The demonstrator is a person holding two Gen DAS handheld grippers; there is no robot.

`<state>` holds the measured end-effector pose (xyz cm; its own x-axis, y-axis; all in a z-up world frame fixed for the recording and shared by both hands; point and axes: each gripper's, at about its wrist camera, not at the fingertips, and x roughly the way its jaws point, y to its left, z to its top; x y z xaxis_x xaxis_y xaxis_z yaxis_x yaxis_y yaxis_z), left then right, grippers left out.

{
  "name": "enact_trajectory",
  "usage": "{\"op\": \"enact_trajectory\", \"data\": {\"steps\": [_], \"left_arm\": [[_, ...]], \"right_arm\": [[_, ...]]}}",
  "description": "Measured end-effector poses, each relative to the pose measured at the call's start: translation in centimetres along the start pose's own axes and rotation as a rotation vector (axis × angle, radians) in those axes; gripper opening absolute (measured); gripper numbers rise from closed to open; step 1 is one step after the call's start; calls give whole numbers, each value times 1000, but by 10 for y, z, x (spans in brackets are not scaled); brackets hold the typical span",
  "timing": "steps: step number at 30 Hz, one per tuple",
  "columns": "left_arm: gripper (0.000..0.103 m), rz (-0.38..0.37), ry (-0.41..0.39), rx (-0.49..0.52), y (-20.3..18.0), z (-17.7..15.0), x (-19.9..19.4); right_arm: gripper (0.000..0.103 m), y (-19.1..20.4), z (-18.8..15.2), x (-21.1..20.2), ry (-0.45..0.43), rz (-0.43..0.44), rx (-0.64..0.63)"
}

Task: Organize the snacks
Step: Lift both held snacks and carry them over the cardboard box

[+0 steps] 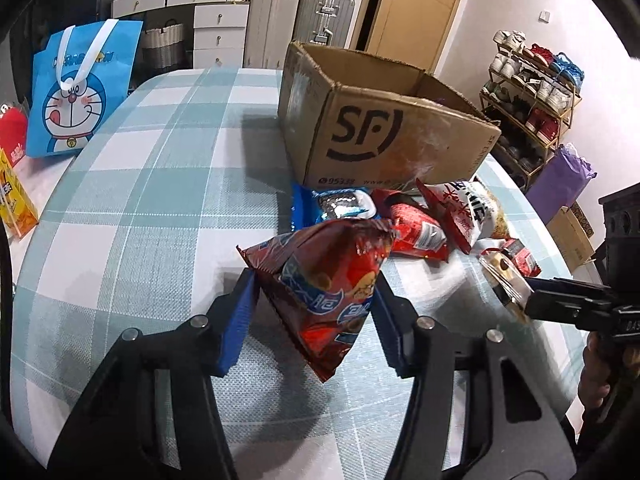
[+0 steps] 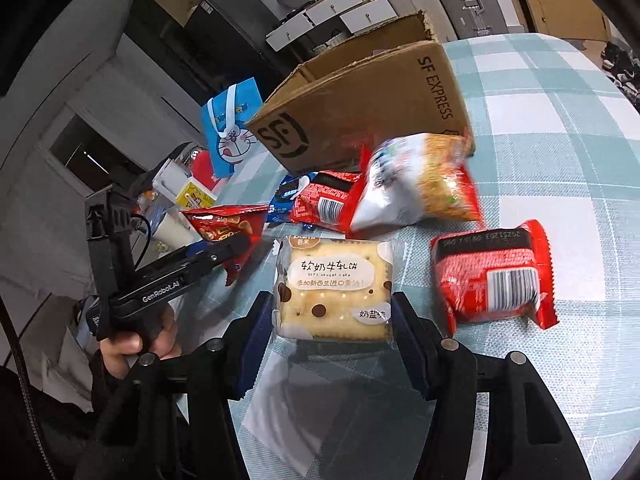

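A: Where are the snacks?

B: The red snack bag (image 1: 328, 280) hangs clear of the counter (image 1: 152, 184), pinched between the blue pads of the left tool (image 1: 316, 312). The nougat cracker pack (image 2: 334, 288) sits between the pads of the right tool (image 2: 332, 320), which press on its two sides, and it casts a shadow on the checked cloth below.

A: And the rest?

B: A heap lies just in front of the cardboard box (image 1: 384, 128): a blue cookie pack (image 1: 340, 206), a red wrapped pack (image 2: 324, 202) and a white and orange noodle bag (image 2: 420, 180), overlapping one another. Another red pack (image 2: 496, 276) lies apart to the right.

A: Anything further out?

B: The box stands open on top. A blue cartoon gift bag (image 1: 80, 92) stands at the counter's far left edge, with a yellow carton (image 1: 16, 208) nearer.
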<state>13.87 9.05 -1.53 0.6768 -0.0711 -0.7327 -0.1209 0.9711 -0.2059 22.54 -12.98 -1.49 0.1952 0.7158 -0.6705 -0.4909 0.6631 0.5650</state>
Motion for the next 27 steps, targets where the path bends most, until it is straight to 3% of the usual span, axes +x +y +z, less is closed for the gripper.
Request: {"op": "enact_trajectory", "data": {"steps": [27], "left_arm": [[53,-43,-109,26,-23,31,-47]], "right_arm": [[59,14,26,-32,-145,-47,-62]]}}
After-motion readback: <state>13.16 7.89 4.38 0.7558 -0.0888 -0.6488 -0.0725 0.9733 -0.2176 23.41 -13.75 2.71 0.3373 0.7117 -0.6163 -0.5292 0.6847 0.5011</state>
